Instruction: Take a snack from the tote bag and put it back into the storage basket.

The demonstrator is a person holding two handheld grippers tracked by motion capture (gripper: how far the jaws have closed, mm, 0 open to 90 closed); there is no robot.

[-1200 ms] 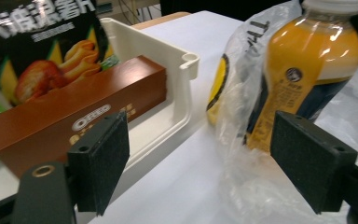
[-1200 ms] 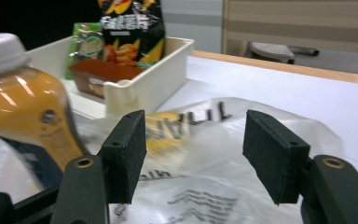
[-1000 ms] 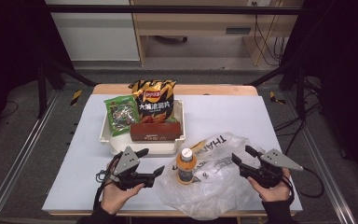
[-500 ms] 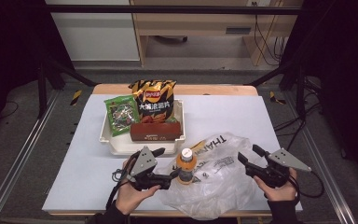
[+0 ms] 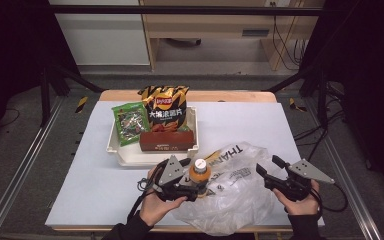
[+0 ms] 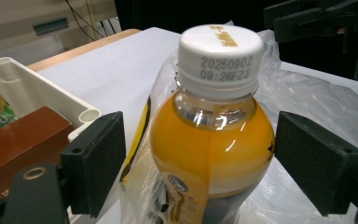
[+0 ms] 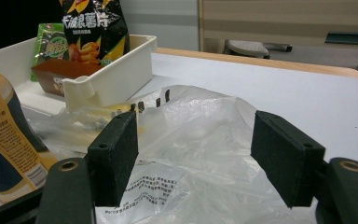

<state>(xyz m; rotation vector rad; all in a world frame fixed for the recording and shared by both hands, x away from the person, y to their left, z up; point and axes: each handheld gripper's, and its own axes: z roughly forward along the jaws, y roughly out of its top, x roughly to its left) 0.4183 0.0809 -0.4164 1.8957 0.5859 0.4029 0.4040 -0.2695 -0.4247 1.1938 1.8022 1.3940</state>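
Judging by its fill, bottle (image 6: pixel 212 154) at 6 o'clock on counter (image 5: pixel 85 185) looks heavy, rigid, slick: left gripper (image 6: pixel 200 163) fingers spread around shoulder, best squeezed there; right gripper (image 7: pixel 196 158) fingers spread over limp bag (image 7: pixel 191 140).

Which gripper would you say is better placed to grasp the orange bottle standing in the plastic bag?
The left gripper. In its own view the open jaws already flank the orange bottle, not yet touching it. The right gripper, jaws just opening, sits farther off over the plastic bag.

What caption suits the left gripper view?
Open left gripper straddling an orange drink bottle in a clear plastic bag.
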